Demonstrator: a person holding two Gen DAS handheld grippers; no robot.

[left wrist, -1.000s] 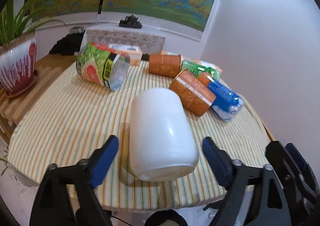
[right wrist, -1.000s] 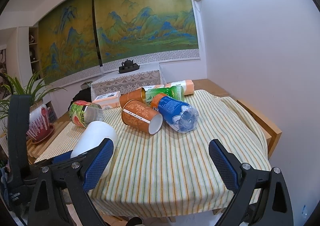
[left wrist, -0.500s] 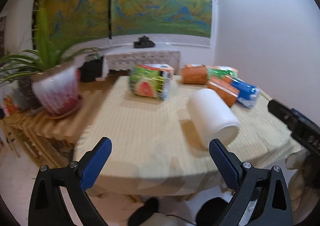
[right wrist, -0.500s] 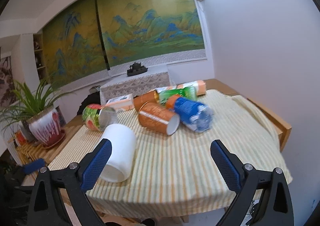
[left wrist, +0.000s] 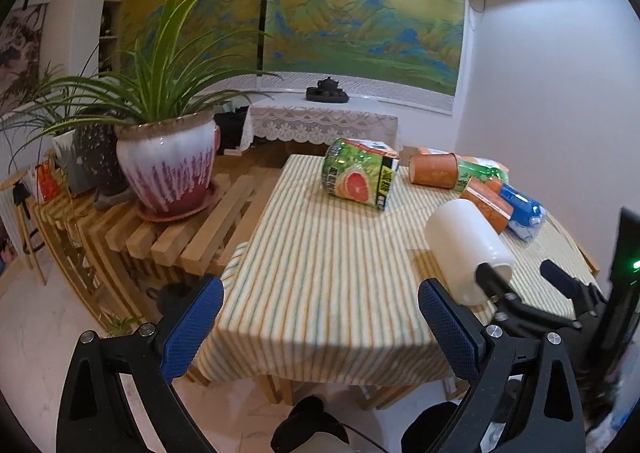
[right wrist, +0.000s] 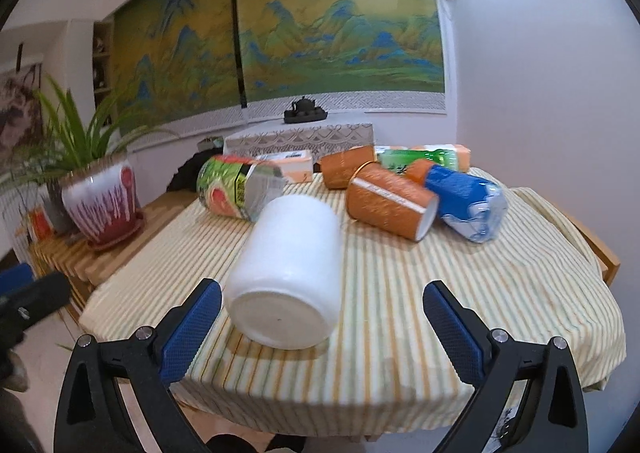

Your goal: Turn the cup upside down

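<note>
The white cup (right wrist: pixel 286 273) lies on its side on the striped cloth (right wrist: pixel 400 313) of the bench, close to the cloth's near edge, its flat closed base turned toward the right wrist camera. The right tongs (right wrist: pixel 318 329) are spread wide and empty; the left blue pad (right wrist: pixel 191 333) sits just beside the cup's base, though contact cannot be judged, and the right pad is well apart from the cup. In the left wrist view the same cup (left wrist: pixel 466 247) shows at the right side of the cloth, with the black tip of the right tongs in front of its near end.

The left tongs (left wrist: pixel 320 329) are also spread wide and hold nothing; they hang off the near edge of the bench, well to the left of the cup.

Beyond the cup, on its far side, a green bottle with a grapefruit label (right wrist: pixel 236 189) lies toppled. To the cup's far right lie two orange paper cups (right wrist: pixel 390 201), both on their sides, and a crumpled blue bottle (right wrist: pixel 464 205) touching the nearer one. A green bottle (right wrist: pixel 416 161) rests behind those.

Left of the cup, off the cloth, a potted plant in a red-and-white glazed pot (left wrist: pixel 168 165) stands upright on a slatted wooden stand (left wrist: pixel 172 237).
</note>
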